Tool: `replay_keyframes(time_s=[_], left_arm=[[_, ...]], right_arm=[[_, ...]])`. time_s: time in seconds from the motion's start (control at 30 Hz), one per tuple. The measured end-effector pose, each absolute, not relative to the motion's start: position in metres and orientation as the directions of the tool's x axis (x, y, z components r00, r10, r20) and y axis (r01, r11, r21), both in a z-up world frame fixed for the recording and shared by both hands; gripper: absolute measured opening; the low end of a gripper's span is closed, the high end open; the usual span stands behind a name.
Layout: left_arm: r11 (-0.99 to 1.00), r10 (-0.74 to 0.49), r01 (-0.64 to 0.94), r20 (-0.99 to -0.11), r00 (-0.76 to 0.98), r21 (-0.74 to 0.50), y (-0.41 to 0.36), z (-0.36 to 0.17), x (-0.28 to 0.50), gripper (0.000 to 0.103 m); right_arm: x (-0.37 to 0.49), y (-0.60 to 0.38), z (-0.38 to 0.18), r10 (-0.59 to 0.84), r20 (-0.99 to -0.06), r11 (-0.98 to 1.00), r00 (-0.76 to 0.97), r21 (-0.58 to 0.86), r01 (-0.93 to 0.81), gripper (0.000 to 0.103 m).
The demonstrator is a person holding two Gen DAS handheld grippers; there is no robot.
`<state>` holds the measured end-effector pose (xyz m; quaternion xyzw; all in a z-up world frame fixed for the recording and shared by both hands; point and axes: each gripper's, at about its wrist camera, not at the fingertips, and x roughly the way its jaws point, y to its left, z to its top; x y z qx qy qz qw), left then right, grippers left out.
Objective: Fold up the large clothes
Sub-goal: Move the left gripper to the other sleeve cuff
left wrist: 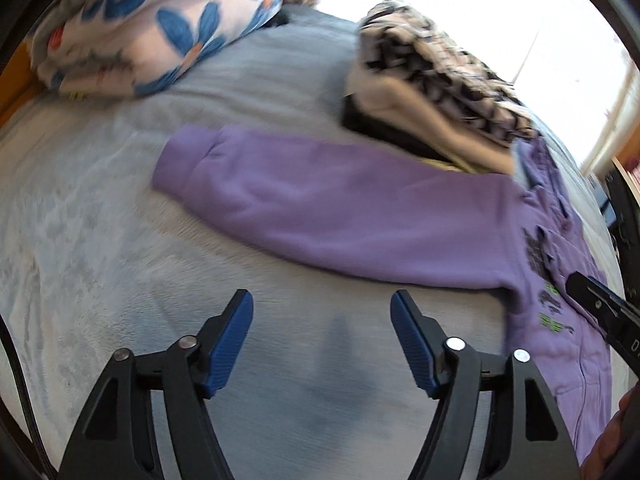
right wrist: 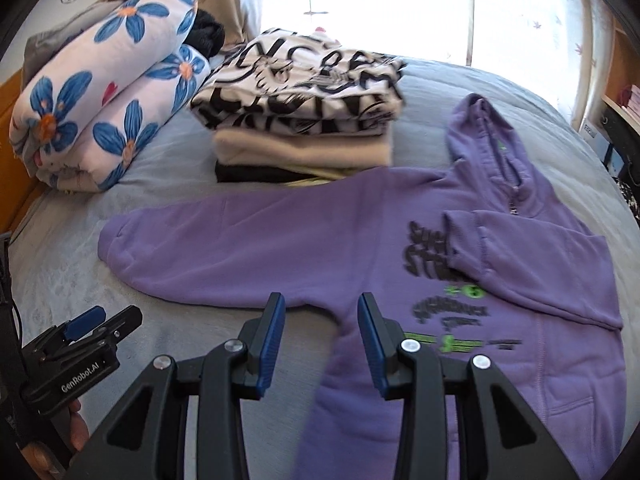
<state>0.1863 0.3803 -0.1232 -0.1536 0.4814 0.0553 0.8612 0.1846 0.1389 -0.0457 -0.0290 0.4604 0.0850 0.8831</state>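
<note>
A purple hoodie (right wrist: 400,256) lies face up on the grey bed (right wrist: 200,332). Its left sleeve (right wrist: 224,252) stretches out to the left; its right sleeve (right wrist: 532,256) is folded across the chest. The hood (right wrist: 484,140) points away. In the left wrist view the outstretched sleeve (left wrist: 320,208) lies just beyond my left gripper (left wrist: 322,308), which is open and empty over bare bedding. My right gripper (right wrist: 321,312) is open and empty above the hoodie's left armpit. The left gripper also shows in the right wrist view (right wrist: 100,320), and the right gripper in the left wrist view (left wrist: 592,296).
A stack of folded clothes (right wrist: 304,120) with a black-and-white printed top sits just behind the hoodie. A rolled floral quilt (right wrist: 104,96) lies at the back left. A bright window is behind the bed; shelves (right wrist: 624,96) stand at the right.
</note>
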Motion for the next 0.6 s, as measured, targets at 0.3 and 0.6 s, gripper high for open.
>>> replay_keyframes(time_s=[0.3,0.6], left_arm=[[0.89,-0.072,-0.368,-0.882,0.466,-0.267,0.429,-0.169,0.206,0.071],[0.868,-0.052,-0.415,-0.881,0.47,-0.272,0.437,-0.178,0.229,0.077]], right_arm=[[0.203,0.176,-0.078,0.088,-0.846,0.98,0.526,-0.022,-0.198,0.038],[0.222,0.18,-0.098,0.104,-0.863,0.979,0.494,0.003,-0.201,0.038]])
